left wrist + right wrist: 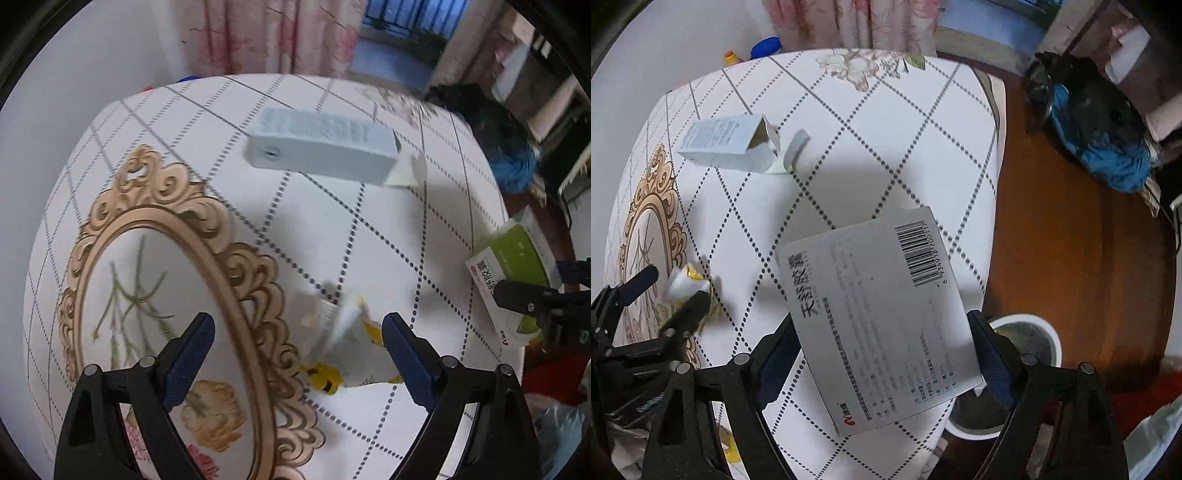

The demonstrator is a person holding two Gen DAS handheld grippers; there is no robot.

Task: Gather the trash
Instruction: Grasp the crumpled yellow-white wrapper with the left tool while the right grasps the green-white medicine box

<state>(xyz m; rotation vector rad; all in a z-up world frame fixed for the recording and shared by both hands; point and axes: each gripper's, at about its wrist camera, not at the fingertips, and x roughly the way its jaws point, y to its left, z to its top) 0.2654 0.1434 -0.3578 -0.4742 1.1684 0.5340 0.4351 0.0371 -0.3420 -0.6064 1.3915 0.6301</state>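
A flat medicine box [882, 317] is pinched in the right gripper [882, 354] over the table edge, near the white bin [1027, 325] (presumably its destination), while the spread left gripper [299, 332] is lined up on the crumpled wrapper [351, 343], which needs closing on next.

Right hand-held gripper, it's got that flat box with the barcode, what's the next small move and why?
Probably carry it a little right and release it over the white bin. The right hand-held gripper is shut on the barcode box, which hangs at the table edge, and the bin's open mouth sits just beside and below it.
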